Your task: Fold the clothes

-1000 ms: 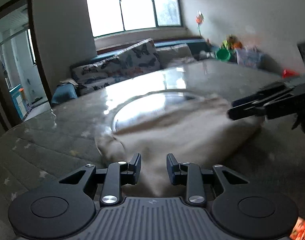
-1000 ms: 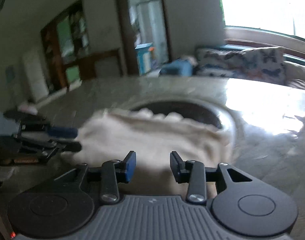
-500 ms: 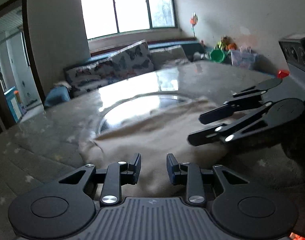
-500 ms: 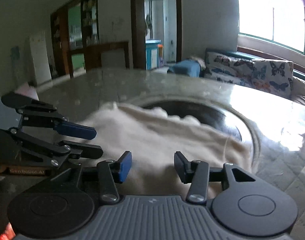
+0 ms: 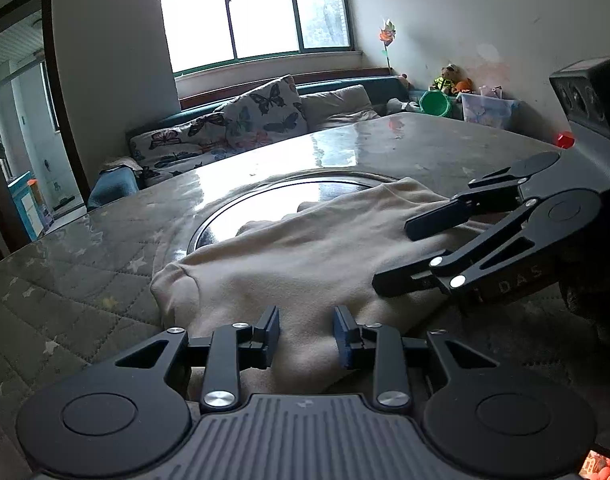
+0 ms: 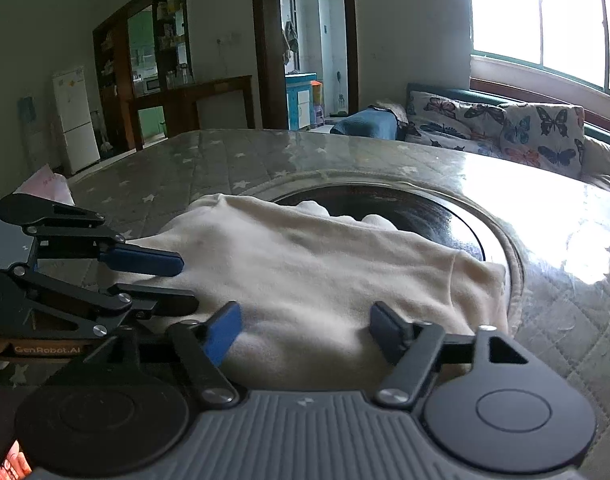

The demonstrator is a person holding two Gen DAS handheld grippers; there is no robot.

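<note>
A cream garment (image 5: 305, 256) lies bunched on the round table (image 5: 85, 280), its far edge over the dark glass turntable (image 5: 265, 208). My left gripper (image 5: 305, 332) sits low over the near edge, jaws a little apart and opening slightly; cloth shows between the fingers, which do not pinch it. In the left wrist view my right gripper (image 5: 393, 258) reaches in from the right, over the garment's right side. The right wrist view has the right gripper (image 6: 305, 320) above the garment (image 6: 325, 264); its jaws are opening and stand wide, pressing on nothing. The left gripper (image 6: 185, 285) is at that view's left.
The table (image 6: 225, 160) has a quilted star-print cover under a glossy sheet, and its turntable (image 6: 425, 212) is half uncovered. A sofa with butterfly cushions (image 5: 257, 116) stands behind it under the window. A green bucket (image 5: 435, 104) and toys sit in the far corner.
The right gripper came in over the garment's right side and its jaws spread wide. The garment has settled and lies still. The left gripper has barely moved.
</note>
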